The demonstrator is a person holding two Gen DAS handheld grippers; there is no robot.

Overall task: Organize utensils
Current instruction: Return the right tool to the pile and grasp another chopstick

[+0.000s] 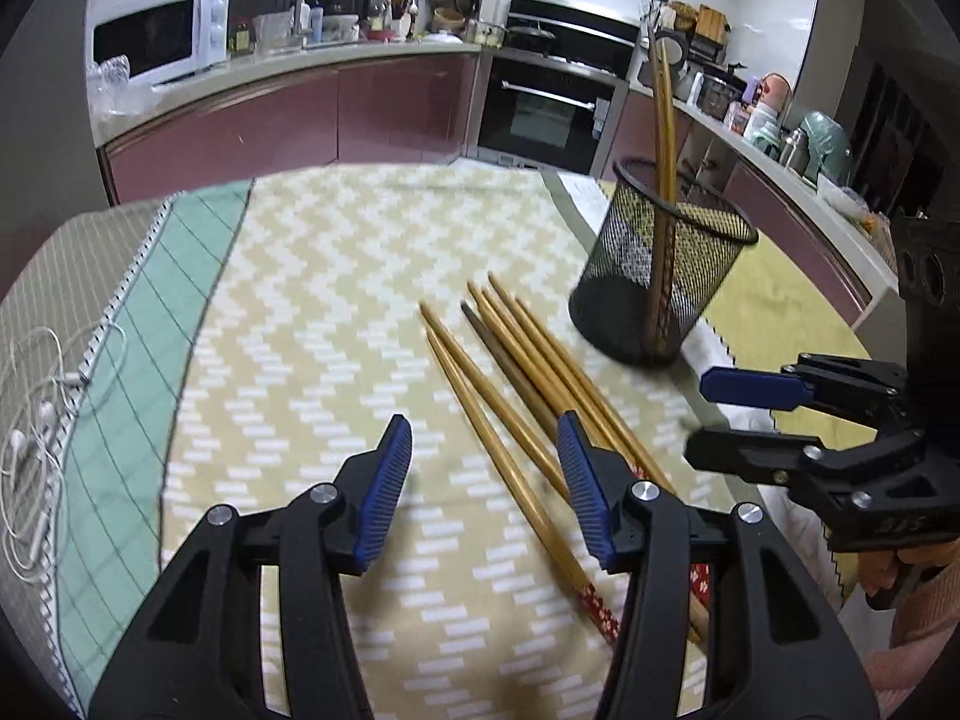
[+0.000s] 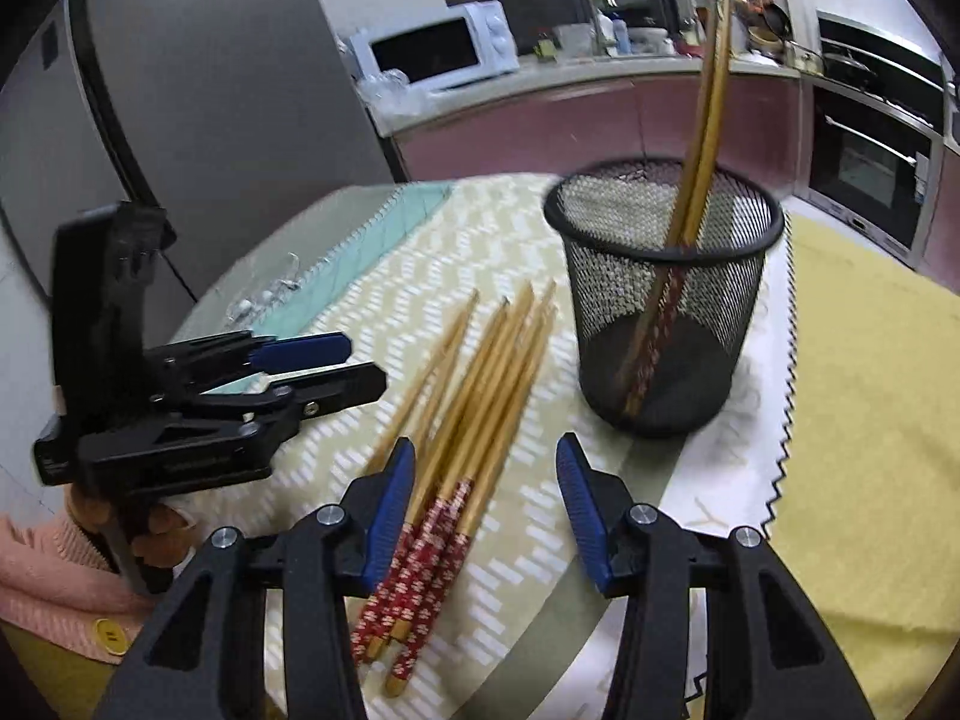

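Only the left wrist view showed the earphones [image 1: 36, 420] on the checked cloth [image 1: 120, 372]; only the right wrist view showed the red patterned ends of the loose chopsticks [image 2: 474, 384] in full. Those lay in a bundle on the mat [image 1: 312, 312], beside the mesh cup [image 2: 666, 294], which held two chopsticks [image 2: 708, 138] leaning upright. The left gripper [image 1: 485, 495] and right gripper [image 2: 485, 507] both hung spread wide, empty, over the bundle.

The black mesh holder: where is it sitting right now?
In the right wrist view the black mesh holder stands upright on the table, right of the loose chopsticks and ahead of the open right gripper, with two chopsticks leaning inside it.
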